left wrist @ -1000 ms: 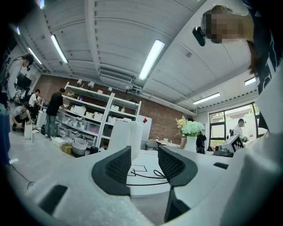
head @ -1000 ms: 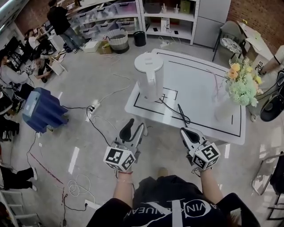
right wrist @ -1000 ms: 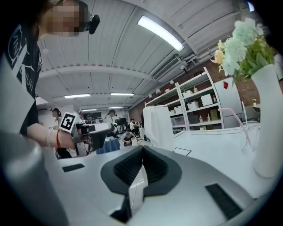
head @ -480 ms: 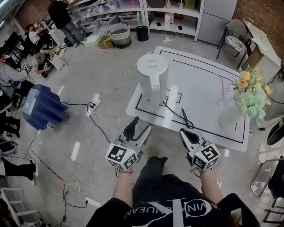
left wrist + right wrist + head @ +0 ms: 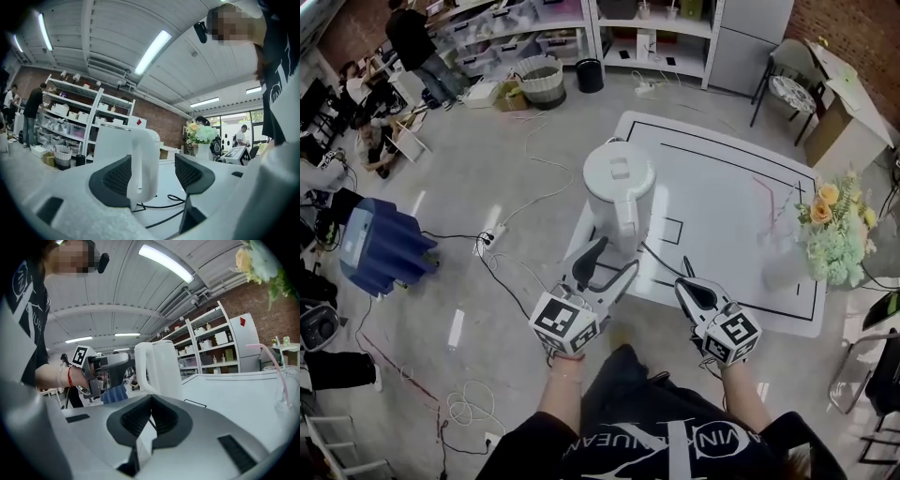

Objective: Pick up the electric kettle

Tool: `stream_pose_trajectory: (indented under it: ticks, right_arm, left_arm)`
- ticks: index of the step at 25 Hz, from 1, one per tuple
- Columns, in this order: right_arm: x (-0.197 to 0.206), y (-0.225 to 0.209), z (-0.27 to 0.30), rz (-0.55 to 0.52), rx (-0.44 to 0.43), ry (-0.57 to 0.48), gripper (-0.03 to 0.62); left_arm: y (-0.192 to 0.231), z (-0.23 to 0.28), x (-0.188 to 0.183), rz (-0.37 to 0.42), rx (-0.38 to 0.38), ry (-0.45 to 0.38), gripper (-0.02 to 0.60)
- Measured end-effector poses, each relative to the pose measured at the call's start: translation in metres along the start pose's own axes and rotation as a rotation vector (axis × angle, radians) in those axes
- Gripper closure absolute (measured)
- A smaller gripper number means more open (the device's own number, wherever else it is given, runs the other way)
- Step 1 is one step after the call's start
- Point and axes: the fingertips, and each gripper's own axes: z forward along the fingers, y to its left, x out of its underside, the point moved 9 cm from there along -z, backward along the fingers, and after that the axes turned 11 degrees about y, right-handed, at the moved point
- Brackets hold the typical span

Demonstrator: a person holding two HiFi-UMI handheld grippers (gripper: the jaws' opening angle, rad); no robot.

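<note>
The white electric kettle (image 5: 619, 187) stands upright near the front left corner of the white table (image 5: 727, 192), its handle (image 5: 629, 225) turned toward me. My left gripper (image 5: 614, 262) is level just short of that handle. Its jaws have just been opening and stand wide, with nothing pressed. In the left gripper view the kettle's handle (image 5: 143, 157) lines up with the gap of the left gripper (image 5: 152, 171), clear of both pads. My right gripper (image 5: 686, 279) sits shut and empty at the table's front edge. From the right gripper (image 5: 151, 414) the kettle (image 5: 161, 369) appears ahead to the left.
A black cable (image 5: 667, 262) snakes from the kettle's base across the table front. A vase of flowers (image 5: 830, 234) stands at the table's right end. On the floor to the left are a blue machine (image 5: 380, 246) and loose cords (image 5: 492, 246). Shelves and people fill the back.
Both grippers have moved forward to the table's front edge. The left jaws have spread wider and now sit just short of the kettle's handle. The right jaws stay shut.
</note>
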Motion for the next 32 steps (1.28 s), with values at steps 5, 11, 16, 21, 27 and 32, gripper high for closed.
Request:
stream_pose_trajectory:
  ticks: [5,11,16,21,27,32]
  right_arm:
    - [-0.001,-0.008,0.016,0.018,-0.011,0.013,0.595]
    - [0.0,-0.012,0.023,0.033,-0.011,0.02,0.595]
    - [0.007,-0.014,0.017,0.058,0.017,0.026,0.595]
    - [0.01,-0.019,0.011,0.08,0.044,0.028,0.595]
    - [0.013,-0.021,0.01,0.093,0.055,0.03,0.595]
    - [0.012,-0.02,0.013,0.098,0.054,0.031,0.595]
  left_arm:
    - [0.008,0.018,-0.004,0.026,0.071,0.034,0.318]
    - [0.01,0.035,-0.009,0.044,0.137,0.04,0.318]
    - [0.015,0.047,-0.012,0.07,0.198,0.056,0.326]
    - [0.016,0.055,-0.017,0.086,0.234,0.042,0.354]
    - [0.015,0.064,-0.019,0.1,0.26,0.029,0.391]
    - [0.019,0.064,-0.02,0.082,0.271,0.033,0.44]
